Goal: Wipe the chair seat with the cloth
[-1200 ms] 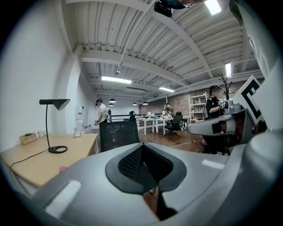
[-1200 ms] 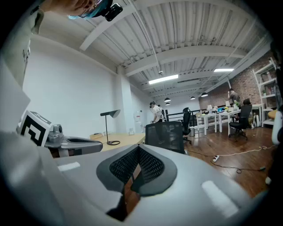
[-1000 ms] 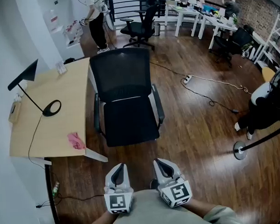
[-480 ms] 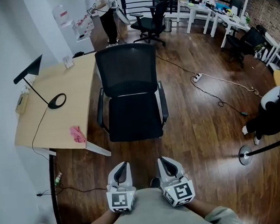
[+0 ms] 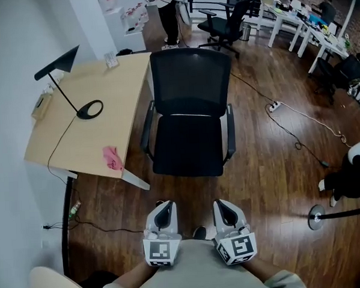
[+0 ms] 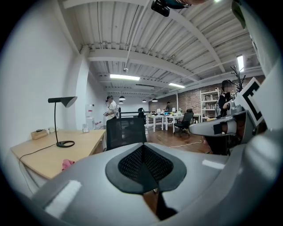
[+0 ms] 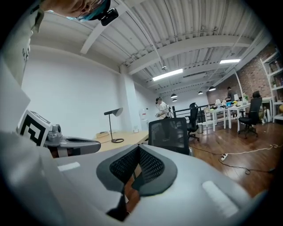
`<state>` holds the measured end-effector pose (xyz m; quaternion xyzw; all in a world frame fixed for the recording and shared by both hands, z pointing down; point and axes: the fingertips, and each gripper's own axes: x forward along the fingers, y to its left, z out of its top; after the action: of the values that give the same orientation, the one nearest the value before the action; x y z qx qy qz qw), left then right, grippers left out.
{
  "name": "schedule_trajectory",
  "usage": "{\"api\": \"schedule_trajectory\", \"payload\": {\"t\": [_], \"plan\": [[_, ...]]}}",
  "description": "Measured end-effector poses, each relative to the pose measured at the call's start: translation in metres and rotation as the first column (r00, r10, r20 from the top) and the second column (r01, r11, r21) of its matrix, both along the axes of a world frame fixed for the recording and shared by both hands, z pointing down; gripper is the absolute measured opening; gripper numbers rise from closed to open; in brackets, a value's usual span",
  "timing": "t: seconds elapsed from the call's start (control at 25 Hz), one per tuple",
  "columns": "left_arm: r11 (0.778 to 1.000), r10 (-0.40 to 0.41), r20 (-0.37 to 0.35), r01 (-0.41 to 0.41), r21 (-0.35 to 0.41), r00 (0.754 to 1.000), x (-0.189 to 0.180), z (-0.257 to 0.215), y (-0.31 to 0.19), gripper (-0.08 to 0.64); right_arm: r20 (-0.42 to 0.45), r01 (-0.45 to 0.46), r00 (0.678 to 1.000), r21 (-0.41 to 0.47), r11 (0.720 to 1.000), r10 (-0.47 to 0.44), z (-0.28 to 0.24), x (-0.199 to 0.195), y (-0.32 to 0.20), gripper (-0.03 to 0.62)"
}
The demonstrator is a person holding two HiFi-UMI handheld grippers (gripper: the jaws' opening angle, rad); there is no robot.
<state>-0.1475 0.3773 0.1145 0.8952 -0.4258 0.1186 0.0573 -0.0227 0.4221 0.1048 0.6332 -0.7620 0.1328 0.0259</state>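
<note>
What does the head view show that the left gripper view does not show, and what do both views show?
Only the head view: the black chair seat and the thin cable on the floor by the desk. Only the left gripper view: the ceiling beams and the ceiling lights. Both: the pink cloth lying on the desk, the lamp, and the chair back.
</note>
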Motion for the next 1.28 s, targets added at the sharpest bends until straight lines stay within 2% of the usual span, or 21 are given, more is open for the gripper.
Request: {"api": "schedule_trajectory", "payload": {"t": [0.2,0.44,0.8,0.96,1.08,1.2,1.28], "plan": [[1.0,-0.015,-0.038,0.015,0.014,0.999,-0.018,0.002,-0.041,0.005,-0.054,0.006,0.999,0.0,1.0,-0.006,-0.002,-0.014,-0.04,0.0],[0.998,-0.059,-0.054,0.06,0.01,0.997,-0.066,-0.001,-0.114,0.005,-0.114,0.037,0.993,0.001,0.999,-0.037,-0.008,-0.054,-0.119,0.0],[0.977,-0.212,-0.077,0.213,0.005,0.974,-0.185,0.002,-0.22,0.005,-0.185,0.187,0.964,-0.03,0.982,-0.189,0.001,-0.176,-0.237,0.0],[0.952,-0.304,-0.076,0.306,0.015,0.95,-0.246,0.008,-0.247,0.005,-0.2,0.278,0.938,-0.06,0.959,-0.284,0.016,-0.238,-0.276,0.02],[0.925,-0.377,-0.064,0.38,0.026,0.924,-0.289,0.02,-0.263,0.005,-0.2,0.347,0.912,-0.087,0.934,-0.358,0.033,-0.281,-0.297,0.041],[0.9,-0.434,-0.054,0.435,0.014,0.899,-0.318,0.03,-0.268,0.005,-0.205,0.417,0.877,-0.122,0.901,-0.434,0.054,-0.316,-0.313,0.057],[0.892,-0.452,-0.03,0.452,-0.005,0.891,-0.331,0.037,-0.27,0.005,-0.204,0.453,0.856,-0.151,0.879,-0.476,0.068,-0.336,-0.322,0.071]]}}
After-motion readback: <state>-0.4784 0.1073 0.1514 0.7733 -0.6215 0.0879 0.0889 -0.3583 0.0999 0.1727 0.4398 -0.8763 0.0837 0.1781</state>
